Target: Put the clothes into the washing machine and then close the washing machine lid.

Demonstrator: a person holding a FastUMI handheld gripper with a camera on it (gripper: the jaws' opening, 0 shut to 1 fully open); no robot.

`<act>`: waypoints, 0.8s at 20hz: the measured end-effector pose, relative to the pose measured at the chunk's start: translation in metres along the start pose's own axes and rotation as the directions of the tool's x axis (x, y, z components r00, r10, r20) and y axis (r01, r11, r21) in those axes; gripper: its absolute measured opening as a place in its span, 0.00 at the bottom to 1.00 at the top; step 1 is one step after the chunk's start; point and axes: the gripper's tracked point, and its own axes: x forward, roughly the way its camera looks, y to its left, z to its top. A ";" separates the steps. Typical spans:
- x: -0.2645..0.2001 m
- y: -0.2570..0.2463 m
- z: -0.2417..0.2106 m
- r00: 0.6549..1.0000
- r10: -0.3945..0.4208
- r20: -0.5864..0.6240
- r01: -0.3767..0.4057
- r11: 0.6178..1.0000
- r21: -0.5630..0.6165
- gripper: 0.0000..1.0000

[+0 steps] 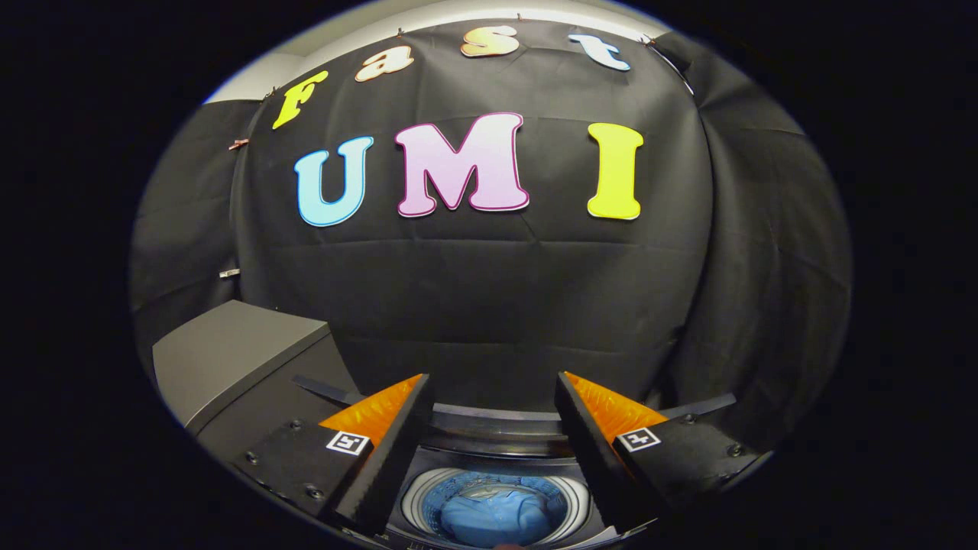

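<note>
Black cloth wall stood behind the top-load washing machine point(489, 439). Its lid point(229, 355) was raised; blue clothes point(493, 516) lay in the drum. Gripper point(493, 386) hovered above, fingers spread wide, holding nothing.

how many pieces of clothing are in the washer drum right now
1 that shows: a blue garment lying in the washing machine drum, below and between the open fingers of the hand-held gripper, which grips nothing. More pieces could be hidden beneath it.

Gripper-mounted fisheye, close above the washing machine point(489, 458), facing the wall.
</note>
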 end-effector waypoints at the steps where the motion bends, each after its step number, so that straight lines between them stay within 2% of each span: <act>1: 0.000 0.000 -0.001 1.000 0.004 -0.008 -0.004 1.000 0.000 1.00; 5: 0.001 0.004 -0.008 0.997 0.037 -0.061 -0.035 0.999 0.020 1.00; 7: -0.001 0.010 -0.027 0.986 0.060 -0.157 -0.052 0.997 0.052 1.00; 9: -0.008 0.012 -0.056 0.966 0.039 -0.255 -0.036 0.999 0.017 1.00; 11: -0.008 0.009 -0.077 0.960 0.036 -0.279 -0.040 0.999 -0.008 1.00; 16: -0.019 0.010 -0.080 0.956 0.036 -0.290 -0.038 0.999 -0.002 1.00</act>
